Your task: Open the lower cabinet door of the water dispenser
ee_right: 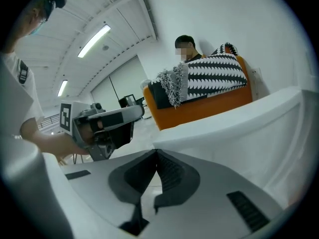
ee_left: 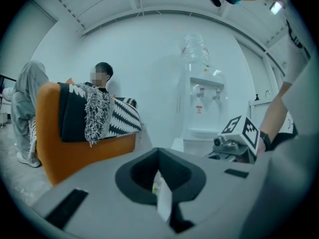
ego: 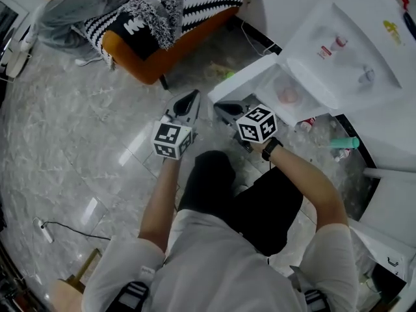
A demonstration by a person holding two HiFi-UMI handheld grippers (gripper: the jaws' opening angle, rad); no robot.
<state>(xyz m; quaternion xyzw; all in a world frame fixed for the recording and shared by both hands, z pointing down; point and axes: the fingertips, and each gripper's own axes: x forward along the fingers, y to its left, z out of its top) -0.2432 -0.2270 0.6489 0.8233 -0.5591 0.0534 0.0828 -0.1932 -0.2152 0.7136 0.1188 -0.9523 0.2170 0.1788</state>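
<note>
The white water dispenser [ego: 338,51] stands at the upper right of the head view, and in the left gripper view the dispenser [ee_left: 202,108] carries a clear bottle [ee_left: 194,49]. Its lower cabinet door [ego: 244,77] stands swung out to the left, showing the inside of the cabinet [ego: 286,95]. My right gripper [ego: 217,106] is shut and empty just in front of that door. In the right gripper view the door [ee_right: 239,128] runs along the right of my right gripper [ee_right: 157,153]. My left gripper [ego: 193,95] is beside it on the left, shut with nothing held; the left gripper [ee_left: 158,151] points toward the dispenser.
An orange sofa [ego: 149,60] with a black-and-white blanket [ego: 195,5] and a seated person stands at the back left. A green bottle [ego: 344,143] and litter [ego: 221,70] lie on the marble floor by the dispenser. A power strip [ego: 42,229] lies at the lower left.
</note>
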